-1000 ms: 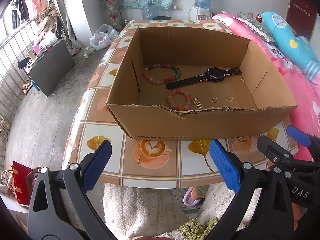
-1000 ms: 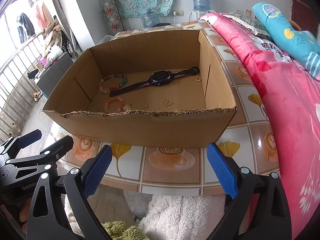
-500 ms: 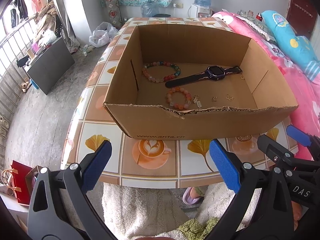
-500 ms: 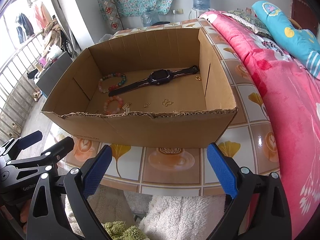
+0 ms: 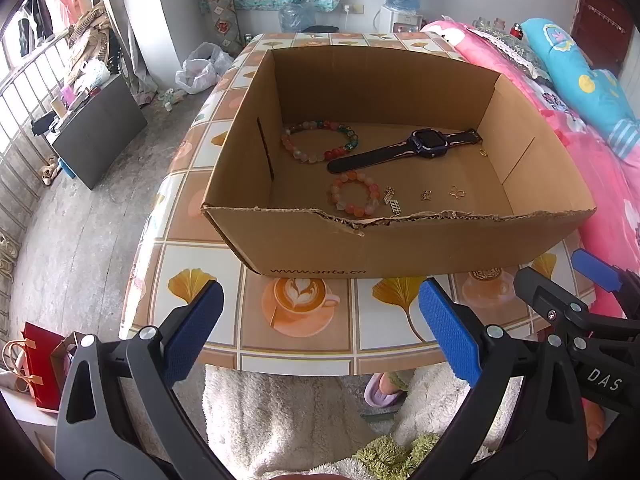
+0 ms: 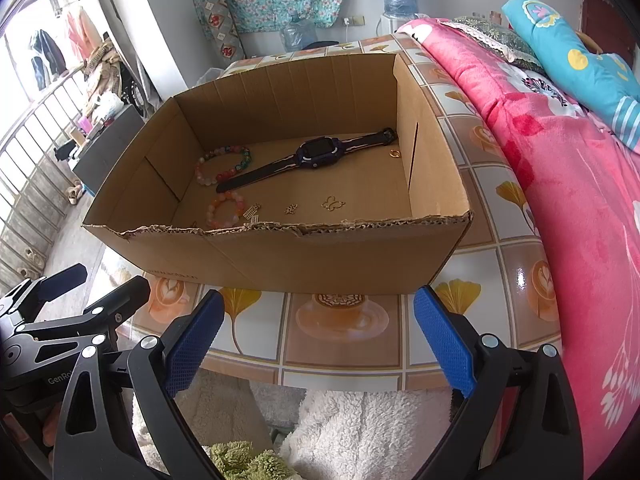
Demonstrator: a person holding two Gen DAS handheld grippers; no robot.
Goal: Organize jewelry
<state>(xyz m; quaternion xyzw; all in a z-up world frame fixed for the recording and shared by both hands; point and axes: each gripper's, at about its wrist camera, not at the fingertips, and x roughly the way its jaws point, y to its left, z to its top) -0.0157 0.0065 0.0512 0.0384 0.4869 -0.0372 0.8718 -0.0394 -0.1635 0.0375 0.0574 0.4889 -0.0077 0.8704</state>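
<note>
An open cardboard box (image 5: pixel 304 248) (image 6: pixel 320 258) stands on the tiled table. Inside lie a dark purple watch (image 5: pixel 428 145) (image 6: pixel 318 154), a multicoloured bead bracelet (image 5: pixel 320 145) (image 6: pixel 224 166), an orange-pink bead bracelet (image 5: pixel 355 199) (image 6: pixel 225 210), several small gold charms (image 5: pixel 456 192) (image 6: pixel 333 203) and a gold ring (image 6: pixel 395 153). My left gripper (image 5: pixel 320 332) is open and empty, held before the table's near edge. My right gripper (image 6: pixel 318 336) is open and empty, beside it on the right. Each shows in the other's view: the right (image 5: pixel 560 292), the left (image 6: pixel 96 296).
The table (image 5: pixel 296 304) has a coffee-and-leaf tile pattern. A pink bed (image 6: pixel 580 184) with a blue pillow runs along its right side. A dark cabinet (image 5: pixel 100 128) and railing stand left. A white fluffy rug (image 6: pixel 360 420) lies below.
Both views have lifted and tipped slightly, so I see deeper into the box. The box contents have not moved. Both grippers stay open.
</note>
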